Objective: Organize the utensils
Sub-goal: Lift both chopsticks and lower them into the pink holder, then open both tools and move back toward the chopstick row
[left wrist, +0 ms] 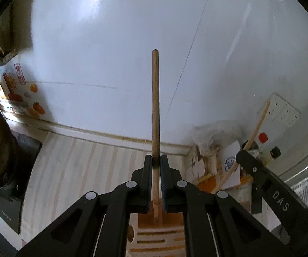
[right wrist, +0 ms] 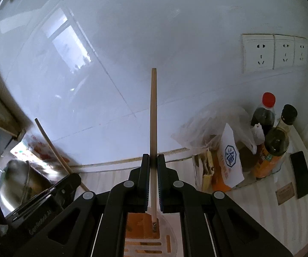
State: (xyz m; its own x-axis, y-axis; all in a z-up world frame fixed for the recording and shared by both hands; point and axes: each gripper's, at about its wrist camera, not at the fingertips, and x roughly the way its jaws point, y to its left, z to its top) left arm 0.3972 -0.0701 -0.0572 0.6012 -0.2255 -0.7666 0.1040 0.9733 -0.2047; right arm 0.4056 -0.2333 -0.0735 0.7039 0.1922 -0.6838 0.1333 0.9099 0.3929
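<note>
My left gripper clamps a round bamboo chopstick; my right gripper pinches a paler, slimmer chopstick above the slotted orange holder

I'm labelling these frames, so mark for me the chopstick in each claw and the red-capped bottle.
left claw's chopstick (left wrist: 155, 98): left wrist view, mid-shaft above the fingers.
right claw's chopstick (right wrist: 153, 115): right wrist view, mid-shaft above the fingers.
red-capped bottle (right wrist: 263, 115): right wrist view, dark body below the cap.

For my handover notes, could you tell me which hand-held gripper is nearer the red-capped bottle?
Right. The right hand-held gripper is just left of the bottle; the left hand-held gripper is farther left.
</note>
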